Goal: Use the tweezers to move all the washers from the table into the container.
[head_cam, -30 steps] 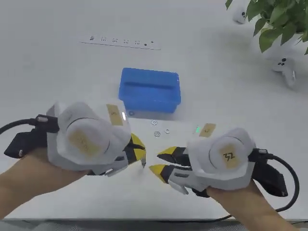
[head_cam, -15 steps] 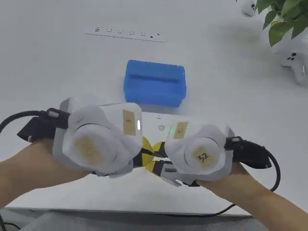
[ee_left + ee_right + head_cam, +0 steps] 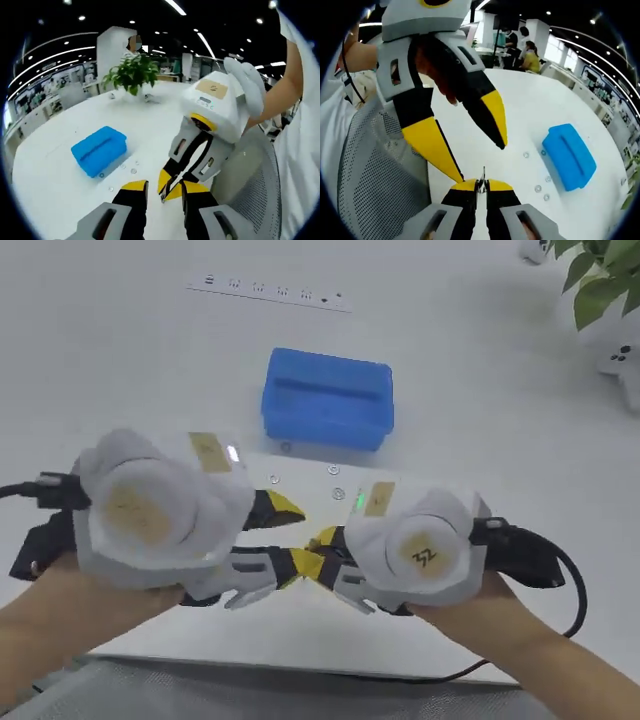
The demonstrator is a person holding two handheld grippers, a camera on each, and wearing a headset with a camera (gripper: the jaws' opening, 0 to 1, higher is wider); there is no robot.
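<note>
On the white bench (image 3: pixel 480 390), just beside the blue container (image 3: pixel 327 398), a few little washers (image 3: pixel 337 495) left to move, none seen inside, with right tool (image 3: pixel 482 186) pinched tight on thin tweezers (image 3: pixel 483 176), left tool (image 3: pixel 164 185) open, empty.

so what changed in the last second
The right gripper and left gripper came together. The right, open before, is now shut on the tweezers; the left stands open. The washers and blue container stayed put.
</note>
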